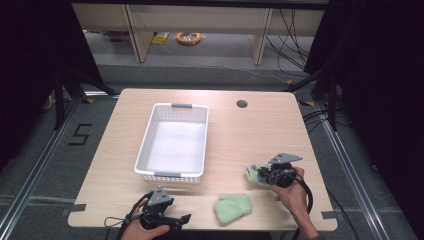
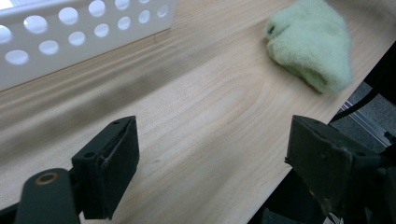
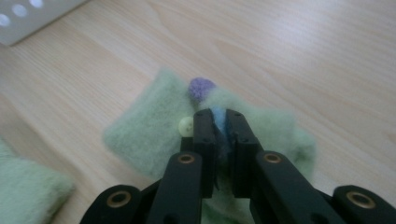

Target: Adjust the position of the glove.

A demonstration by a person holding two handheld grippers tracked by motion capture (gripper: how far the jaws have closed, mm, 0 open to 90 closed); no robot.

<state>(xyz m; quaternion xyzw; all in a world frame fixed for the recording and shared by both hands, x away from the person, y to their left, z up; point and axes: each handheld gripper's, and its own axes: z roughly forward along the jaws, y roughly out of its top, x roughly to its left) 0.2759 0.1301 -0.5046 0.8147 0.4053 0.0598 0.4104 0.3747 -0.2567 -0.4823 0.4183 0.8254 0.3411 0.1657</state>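
The right gripper (image 3: pixel 219 126) is closed tight on a fluffy green sock (image 3: pixel 154 135), while the left gripper (image 2: pixel 210 154) is wide open, holding nothing.

Pale green fuzzy sock (image 3: pixel 154 135), flat on the tabletop (image 1: pixel 240 135) near its right edge, pinched at a blue patch between the closed right tongs (image 3: pixel 220 122); purple spot and small cream button beside the pinch. Second pale green sock (image 1: pixel 232 207), folded into a soft lump, lying loose near the front edge, apart from the first.
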